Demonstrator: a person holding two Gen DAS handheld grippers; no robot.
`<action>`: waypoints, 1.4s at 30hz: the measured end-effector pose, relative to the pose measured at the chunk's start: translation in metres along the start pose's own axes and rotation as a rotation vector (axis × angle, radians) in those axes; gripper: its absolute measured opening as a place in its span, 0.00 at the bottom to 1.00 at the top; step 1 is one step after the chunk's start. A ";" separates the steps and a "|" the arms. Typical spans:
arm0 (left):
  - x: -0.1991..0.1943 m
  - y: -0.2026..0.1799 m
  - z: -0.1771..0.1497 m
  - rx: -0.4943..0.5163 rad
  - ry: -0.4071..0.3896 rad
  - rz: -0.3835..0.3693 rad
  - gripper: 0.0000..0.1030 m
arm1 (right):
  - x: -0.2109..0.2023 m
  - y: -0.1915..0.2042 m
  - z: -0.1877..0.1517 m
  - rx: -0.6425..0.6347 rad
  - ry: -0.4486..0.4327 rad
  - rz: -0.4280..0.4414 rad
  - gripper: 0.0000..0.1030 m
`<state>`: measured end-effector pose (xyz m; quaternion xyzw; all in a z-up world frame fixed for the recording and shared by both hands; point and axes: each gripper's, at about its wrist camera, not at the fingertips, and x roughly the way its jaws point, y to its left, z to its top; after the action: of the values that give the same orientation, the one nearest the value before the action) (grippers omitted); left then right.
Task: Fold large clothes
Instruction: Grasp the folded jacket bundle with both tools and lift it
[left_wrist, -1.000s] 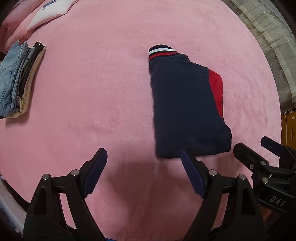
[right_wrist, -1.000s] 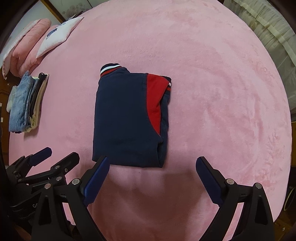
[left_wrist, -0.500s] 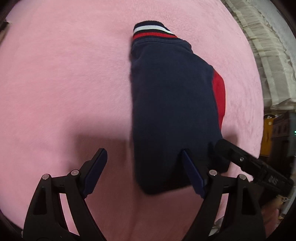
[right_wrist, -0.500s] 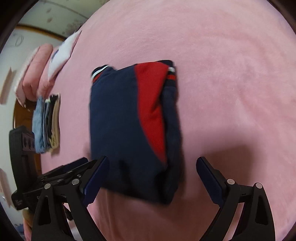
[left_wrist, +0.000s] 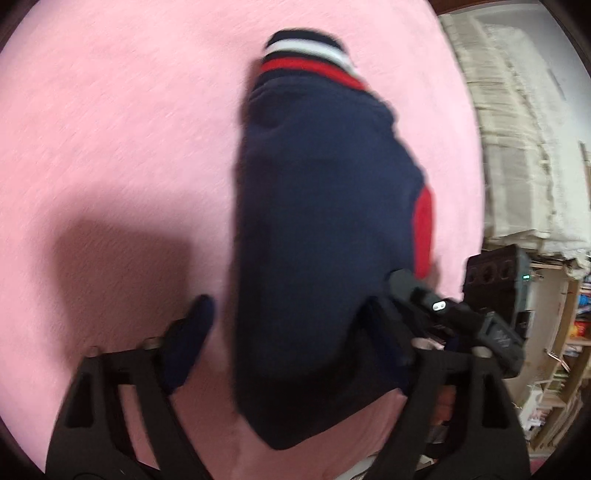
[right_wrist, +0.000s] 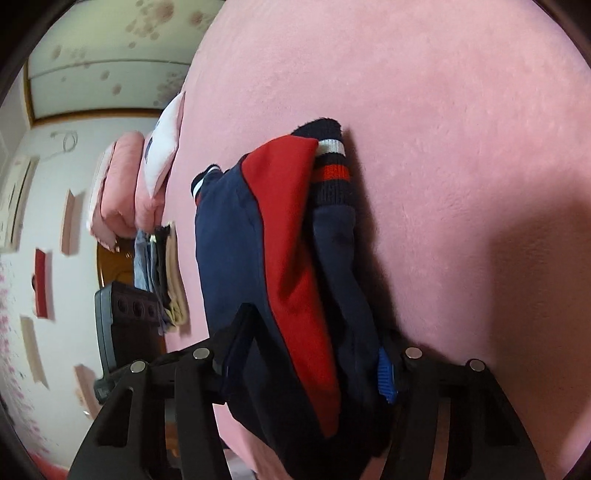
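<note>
A folded navy and red sweater (left_wrist: 325, 229) with striped cuffs lies on the pink blanket (left_wrist: 110, 129). In the left wrist view its near edge sits between my left gripper's (left_wrist: 291, 339) fingers, which stand apart around it. In the right wrist view my right gripper (right_wrist: 310, 365) has closed in on the near end of the sweater (right_wrist: 288, 258), with both fingers pressed against the folded cloth. The right gripper (left_wrist: 443, 314) also shows in the left wrist view, at the sweater's right corner.
A stack of folded jeans and clothes (right_wrist: 162, 273) lies at the blanket's left side, with pink and white pillows (right_wrist: 147, 177) beyond. Cream bedding (left_wrist: 517, 129) and shelves (left_wrist: 561, 350) stand to the right.
Both grippers moved forward and down onto the sweater's near edge. The right gripper's fingers narrowed from wide open to pressing on the cloth. The left stayed apart.
</note>
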<state>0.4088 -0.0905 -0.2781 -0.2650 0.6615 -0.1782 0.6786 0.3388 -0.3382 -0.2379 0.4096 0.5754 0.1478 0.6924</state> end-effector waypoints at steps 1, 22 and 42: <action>-0.004 0.001 -0.001 -0.004 -0.002 -0.026 0.57 | 0.001 0.000 0.000 -0.007 -0.001 -0.004 0.52; -0.227 0.109 -0.058 -0.069 -0.307 -0.154 0.33 | 0.033 0.193 -0.072 -0.253 -0.039 0.027 0.30; -0.569 0.375 0.080 -0.015 -0.677 0.321 0.33 | 0.386 0.558 -0.119 -0.493 -0.057 0.302 0.29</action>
<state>0.4122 0.5548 -0.0451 -0.2069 0.4341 0.0329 0.8762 0.4924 0.3168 -0.0875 0.3139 0.4352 0.3730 0.7570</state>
